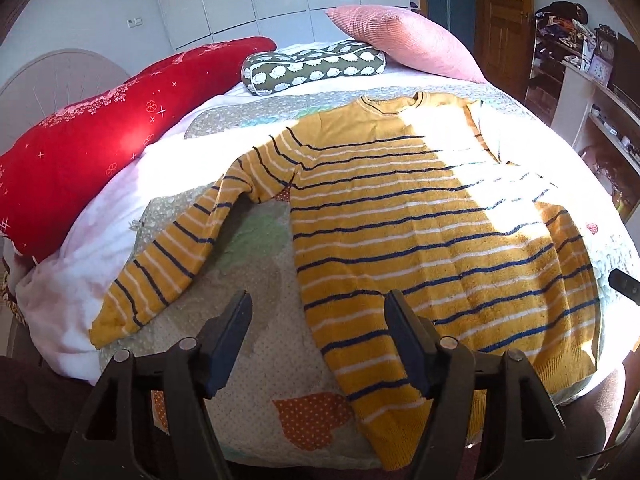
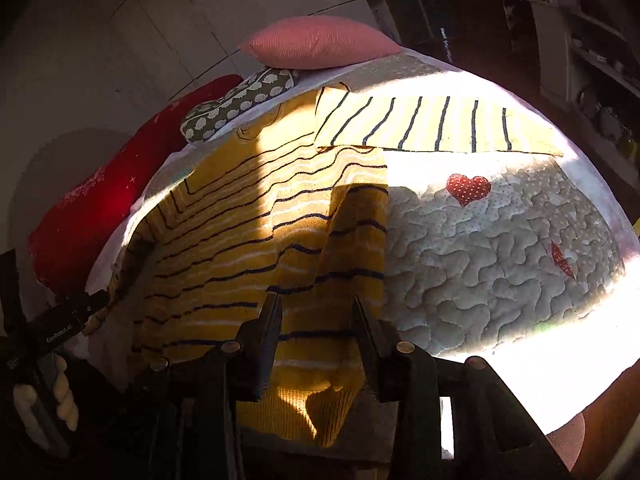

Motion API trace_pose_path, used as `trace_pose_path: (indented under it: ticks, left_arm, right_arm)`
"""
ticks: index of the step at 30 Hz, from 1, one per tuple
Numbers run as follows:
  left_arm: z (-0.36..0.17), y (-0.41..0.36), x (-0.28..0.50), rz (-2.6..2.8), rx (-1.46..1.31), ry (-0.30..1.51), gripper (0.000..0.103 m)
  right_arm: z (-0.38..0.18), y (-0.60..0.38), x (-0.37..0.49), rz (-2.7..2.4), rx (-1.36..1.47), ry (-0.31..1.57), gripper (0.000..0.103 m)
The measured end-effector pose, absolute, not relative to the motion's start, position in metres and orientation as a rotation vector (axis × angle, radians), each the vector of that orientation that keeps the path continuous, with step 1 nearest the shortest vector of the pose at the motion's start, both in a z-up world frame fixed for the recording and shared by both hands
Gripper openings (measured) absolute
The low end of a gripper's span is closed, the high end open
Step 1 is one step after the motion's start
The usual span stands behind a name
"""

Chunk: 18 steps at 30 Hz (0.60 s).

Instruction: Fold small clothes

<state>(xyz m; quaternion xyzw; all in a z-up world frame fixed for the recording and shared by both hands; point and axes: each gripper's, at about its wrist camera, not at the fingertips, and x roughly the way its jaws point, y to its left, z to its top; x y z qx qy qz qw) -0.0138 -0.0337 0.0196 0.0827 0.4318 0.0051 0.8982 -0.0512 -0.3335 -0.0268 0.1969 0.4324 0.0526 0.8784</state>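
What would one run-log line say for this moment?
sweater: flat on quilt, unfolded | left gripper: open, holding nothing | right gripper: open over hem | sleeves: spread out

A: What was the bed [image 1: 248, 240] covered with?

B: A pale quilt [image 2: 480, 264] with red dotted hearts [image 2: 468, 188].

A: And what lay on it?

B: A yellow striped jumper [image 1: 400, 220], spread flat with its sleeves out. At the far end were a red pillow [image 1: 100, 148], a green patterned cushion [image 1: 312, 66] and a pink cushion [image 1: 404, 38].
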Motion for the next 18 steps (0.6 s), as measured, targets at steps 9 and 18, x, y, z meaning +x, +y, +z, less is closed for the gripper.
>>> trace_pose_path:
  ticks: [9,18]
  left_arm:
    - [0.01,-0.044,-0.012,0.012,0.237,0.896,0.068]
    - [0.007,-0.049,-0.01,0.011,0.248,0.909,0.068]
  right_arm:
    - [-0.042,-0.327,-0.029,0.098,0.461,0.897,0.04]
    - [-0.053,-0.331,-0.033,0.091,0.48,0.924,0.04]
